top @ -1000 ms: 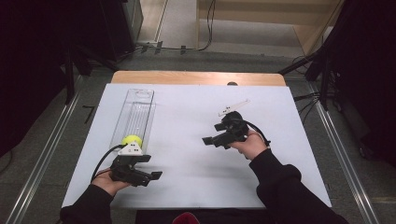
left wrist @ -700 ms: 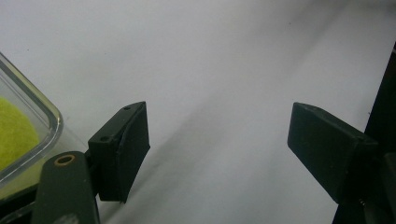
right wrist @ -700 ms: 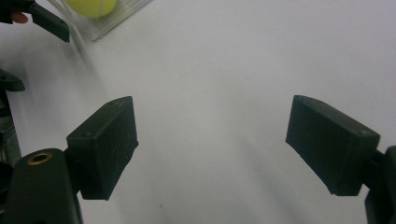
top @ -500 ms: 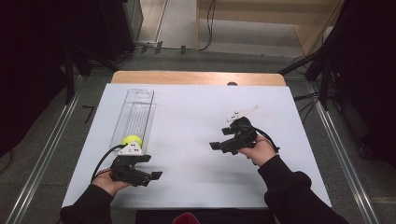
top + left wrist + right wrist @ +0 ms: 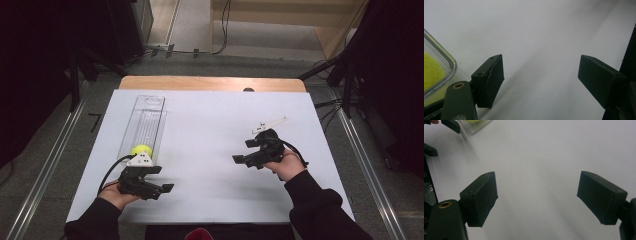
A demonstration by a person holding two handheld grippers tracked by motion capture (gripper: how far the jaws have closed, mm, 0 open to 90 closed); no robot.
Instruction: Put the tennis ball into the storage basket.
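A yellow-green tennis ball (image 5: 141, 149) lies in the near end of a long clear plastic container (image 5: 146, 117) on the left of the white table. My left gripper (image 5: 162, 179) rests just in front of that end, open, nothing between its jaws. In the left gripper view the gripper (image 5: 540, 65) is open over bare table, with the container's rim (image 5: 441, 63) and the ball (image 5: 431, 71) at the left edge. My right gripper (image 5: 243, 151) is held over the table's right half, pointing left, open and empty. In the right gripper view the gripper (image 5: 536, 182) faces bare white surface.
The white table top (image 5: 210, 125) has a wooden strip (image 5: 210, 83) along its far edge. Metal floor rails (image 5: 50, 165) run along both sides. In the right gripper view, the left gripper (image 5: 450, 125) and the ball (image 5: 474, 121) sit at the top left.
My right gripper has shifted to the right and slightly nearer the front edge. The left gripper, the container and the ball have stayed put.
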